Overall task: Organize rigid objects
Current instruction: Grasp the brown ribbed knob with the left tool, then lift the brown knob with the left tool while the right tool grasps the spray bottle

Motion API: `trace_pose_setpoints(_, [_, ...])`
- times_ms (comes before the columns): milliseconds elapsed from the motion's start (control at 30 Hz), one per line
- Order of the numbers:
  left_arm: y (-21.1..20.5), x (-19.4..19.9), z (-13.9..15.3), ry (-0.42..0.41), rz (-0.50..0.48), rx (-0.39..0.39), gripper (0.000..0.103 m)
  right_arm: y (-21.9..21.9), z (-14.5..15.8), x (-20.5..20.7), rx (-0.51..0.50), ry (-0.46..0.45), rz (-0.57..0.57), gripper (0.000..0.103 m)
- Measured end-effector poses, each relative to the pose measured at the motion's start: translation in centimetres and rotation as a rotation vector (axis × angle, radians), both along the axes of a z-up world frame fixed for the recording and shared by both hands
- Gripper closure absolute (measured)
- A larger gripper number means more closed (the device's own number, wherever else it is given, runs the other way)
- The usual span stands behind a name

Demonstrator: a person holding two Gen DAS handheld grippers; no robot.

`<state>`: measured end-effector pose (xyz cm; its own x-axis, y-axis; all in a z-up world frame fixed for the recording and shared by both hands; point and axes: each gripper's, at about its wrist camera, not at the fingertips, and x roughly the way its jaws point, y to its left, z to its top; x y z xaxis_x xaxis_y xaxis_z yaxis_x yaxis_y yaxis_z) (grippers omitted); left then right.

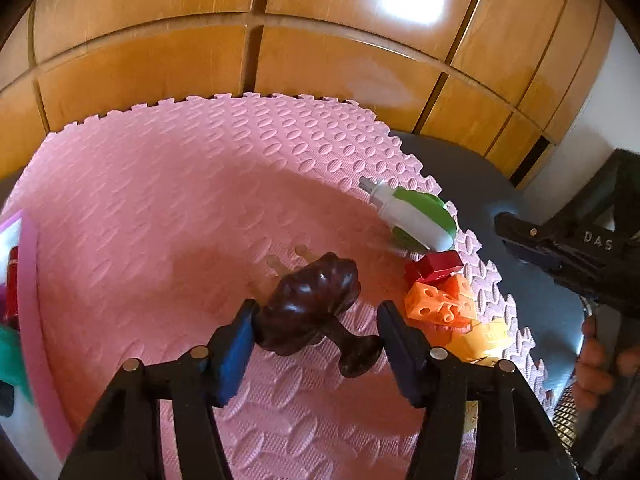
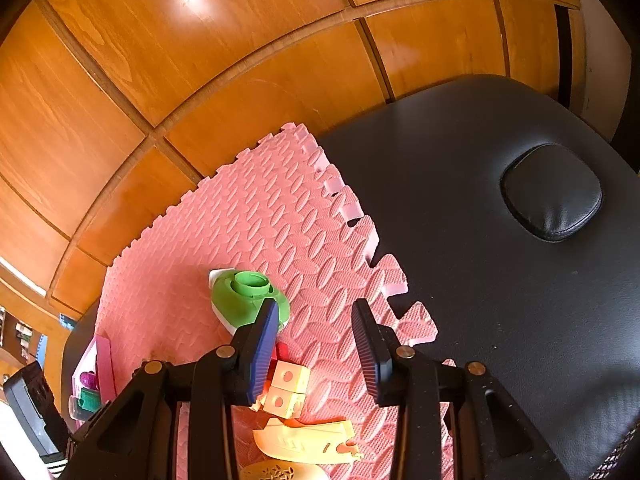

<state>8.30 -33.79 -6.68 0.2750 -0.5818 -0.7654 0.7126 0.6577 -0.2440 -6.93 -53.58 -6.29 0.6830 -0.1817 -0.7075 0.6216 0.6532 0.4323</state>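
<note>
In the left wrist view my left gripper (image 1: 320, 316) is shut on a glossy dark brown figurine (image 1: 312, 300) with a round foot. Its left pad presses the body and its right finger presses the foot, just above the pink foam mat (image 1: 160, 208). Right of it lie a green and white plug-in device (image 1: 412, 216), a red block (image 1: 434, 266), an orange holed block (image 1: 436, 300) and a yellow piece (image 1: 480, 340). My right gripper (image 2: 316, 308) hangs over the mat's edge, jaws apart with nothing between them. The green device (image 2: 248, 300) lies just left of its left finger.
A pink-rimmed box (image 1: 28, 280) holding small items stands at the mat's left edge. The mat lies on a black padded table (image 2: 500, 280) with a round cushion plug (image 2: 552, 192). Wooden cabinet doors (image 1: 320, 40) rise behind. A hand (image 1: 596, 368) holds the right gripper (image 1: 520, 236).
</note>
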Motion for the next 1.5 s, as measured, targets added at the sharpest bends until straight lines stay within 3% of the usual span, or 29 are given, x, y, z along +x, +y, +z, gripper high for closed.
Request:
trace_pose_setpoints(200, [1.5, -0.7, 0.3, 0.016, 0.01, -0.017, 0.043, 0.5, -0.3, 0.5, -0.01, 0.021, 0.036, 0.066])
trace_pose_setpoints(367, [3.5, -1.7, 0.6, 0.026, 0.022, -0.03, 0.043, 2.2, -0.2, 2.1, -0.04, 0.032, 0.164, 0.063])
trace_pose_setpoints(533, [4.6, -2.5, 0.9, 0.002, 0.011, -0.019, 0.043, 4.8, 1.5, 5.2, -0.229, 0.099, 0.317, 0.054])
trace_pose_setpoints(567, [4.8, -2.6, 0.9, 0.005, 0.01, -0.023, 0.043, 5.1, 1.8, 6.0, -0.26, 0.115, 0.353, 0.052])
trace_pose_setpoints(633, [5.3, -2.8, 1.3, 0.009, 0.011, -0.041, 0.043, 5.8, 2.1, 7.7, -0.324, 0.17, 0.425, 0.037])
trace_pose_setpoints(833, [6.3, -3.8, 2.0, -0.001, -0.006, -0.064, 0.044, 6.9, -0.1, 12.0, -0.47, 0.403, 0.53, 0.035])
trace_pose_setpoints(867, [6.3, -4.0, 2.0, -0.009, -0.017, -0.062, 0.08, 6.9, -0.6, 12.3, -0.471, 0.427, 0.539, 0.035])
trace_pose_setpoints(967, [6.5, -4.0, 1.8, -0.015, -0.012, -0.029, 0.079, 6.9, -2.2, 13.3, -0.495, 0.522, 0.524, 0.039])
trace_pose_setpoints(1000, [6.7, -4.0, 1.8, -0.01, -0.012, -0.03, 0.079, 6.7, -2.3, 13.3, -0.497, 0.524, 0.508, 0.056])
trace_pose_setpoints(1033, [7.0, -3.9, 1.8, -0.01, -0.004, -0.032, 0.079, 6.5, -2.2, 13.3, -0.47, 0.499, 0.511, 0.061])
trace_pose_setpoints(1233, [8.2, -4.0, 1.9, 0.007, -0.011, -0.06, 0.073, 7.7, -0.5, 13.3, -0.502, 0.424, 0.474, 0.061])
trace_pose_setpoints(1300, [8.7, -4.2, 2.2, 0.007, -0.007, -0.08, 0.046, 8.2, 0.9, 13.1, -0.519, 0.367, 0.459, 0.061])
trace_pose_setpoints(1333, [9.1, -4.2, 2.5, 0.007, -0.003, -0.096, 0.041, 8.5, 1.6, 12.9, -0.522, 0.34, 0.455, 0.061])
trace_pose_setpoints(1500, [10.6, -4.8, 3.5, -0.023, -0.01, -0.111, 0.029, 9.8, 4.5, 11.3, -0.484, 0.194, 0.446, 0.061])
